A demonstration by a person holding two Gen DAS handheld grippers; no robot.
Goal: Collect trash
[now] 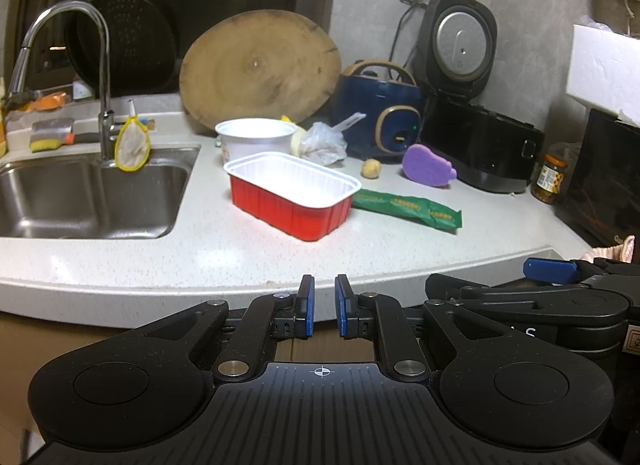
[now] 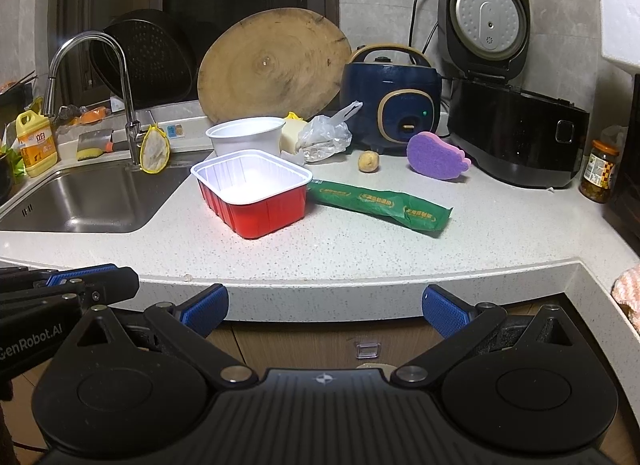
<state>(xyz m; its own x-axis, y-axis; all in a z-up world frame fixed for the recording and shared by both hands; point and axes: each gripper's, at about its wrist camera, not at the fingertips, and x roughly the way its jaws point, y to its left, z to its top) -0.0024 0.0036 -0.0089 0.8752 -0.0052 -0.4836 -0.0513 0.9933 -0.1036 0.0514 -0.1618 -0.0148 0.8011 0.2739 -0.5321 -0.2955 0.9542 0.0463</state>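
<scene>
**Both Grippers Held Off the Counter Edge, Trash Items on the Worktop**

Nearest the cameras, the left gripper (image 1: 324, 305) sits in front of the speckled countertop (image 1: 200, 249) edge. Its blue-padded jaws stand close together with a narrow gap between them, and nothing lies in that gap. The right gripper (image 2: 325, 307) is beside it, also short of the counter edge, with its jaws spread wide apart and empty. Neither gripper touches any object.

On the countertop, the closest item is a red tray (image 2: 252, 195) with a white interior, upright and empty. Touching or just beside its right side lies a green wrapper (image 2: 380, 205), flat on the surface and angled away to the right. Directly behind the tray stands a white bowl (image 2: 244, 135). To the right of the bowl rests a crumpled clear plastic bag (image 2: 324, 135), then a small brownish round object (image 2: 368, 161), then a purple sponge (image 2: 438, 161).

To the left, a steel sink (image 2: 92, 201) with a curved faucet (image 2: 116, 85) is set into the counter.

At the rear, a round wooden board (image 2: 276, 65) leans against the wall. Right of it stand a blue cooker (image 2: 394, 101) and a black rice cooker (image 2: 516, 125) with its lid raised.
</scene>
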